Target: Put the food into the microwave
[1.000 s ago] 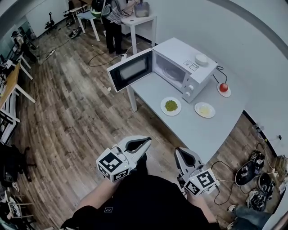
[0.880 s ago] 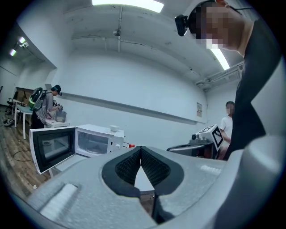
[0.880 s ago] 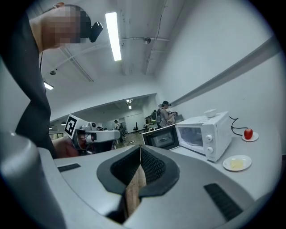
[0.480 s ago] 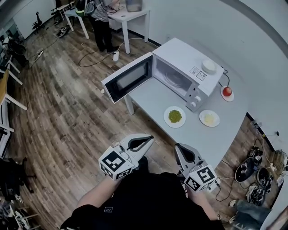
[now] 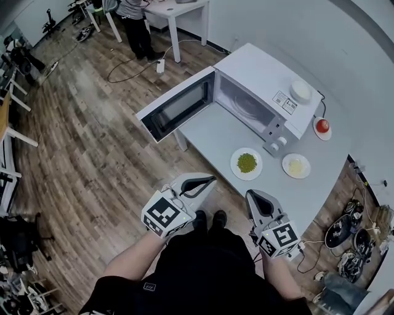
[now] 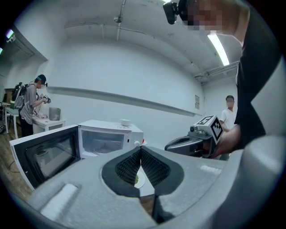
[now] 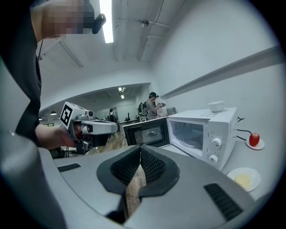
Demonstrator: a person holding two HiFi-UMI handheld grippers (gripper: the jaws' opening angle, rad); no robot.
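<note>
A white microwave (image 5: 265,92) stands on the grey table (image 5: 228,132) with its door (image 5: 175,107) swung wide open to the left. In front of it sit a white plate of green food (image 5: 247,163) and a white plate of yellow food (image 5: 296,166). My left gripper (image 5: 212,179) and right gripper (image 5: 251,194) hover short of the table's near edge, both shut and holding nothing. In the left gripper view the shut gripper (image 6: 140,150) points at the microwave (image 6: 109,138). In the right gripper view the shut gripper (image 7: 140,149) faces the microwave (image 7: 201,134), with the yellow plate (image 7: 243,179) at the right.
A red round thing on a saucer (image 5: 322,126) lies right of the microwave, and a white bowl (image 5: 300,91) rests on top of it. A person (image 5: 132,18) stands at a second white table (image 5: 175,9) far back. Cables and shoes (image 5: 348,237) lie on the wooden floor at the right.
The table and microwave have drawn closer and lower in the head view as I stepped towards them. Both grippers stayed shut and moved slightly right.
</note>
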